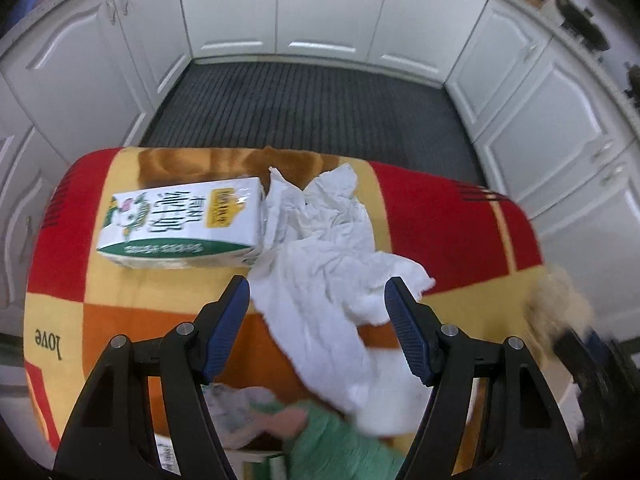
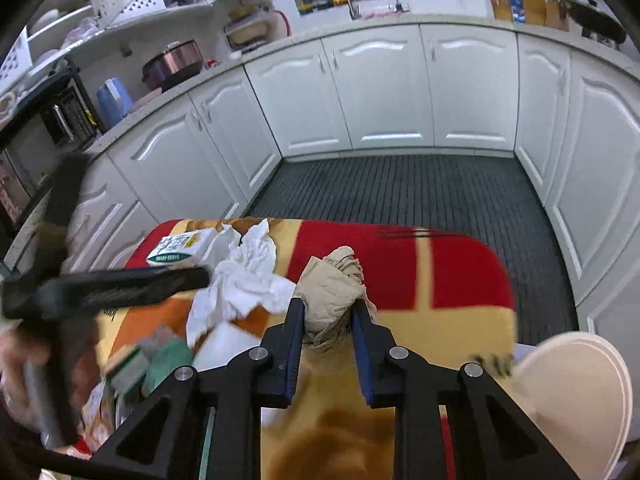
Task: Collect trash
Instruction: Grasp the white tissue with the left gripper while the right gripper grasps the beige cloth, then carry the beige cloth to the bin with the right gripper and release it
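A crumpled white paper sheet [image 1: 320,256] lies on the red, yellow and orange blanket [image 1: 440,216] over a table. A white and green carton [image 1: 180,222] lies on its side just left of the paper. My left gripper [image 1: 318,300] is open, its fingers on either side of the paper's near part. My right gripper [image 2: 327,310] is shut on a crumpled beige wad [image 2: 334,292] and holds it over the blanket [image 2: 460,272]. The paper [image 2: 240,280] and carton [image 2: 180,250] also show in the right wrist view, with the left gripper [image 2: 120,284] above them.
Green and patterned packaging [image 1: 320,432] lies at the blanket's near edge. A cream round lid or bin [image 2: 572,400] stands at the right. White kitchen cabinets [image 2: 380,88] ring a dark ribbed floor mat [image 2: 400,188] beyond the table.
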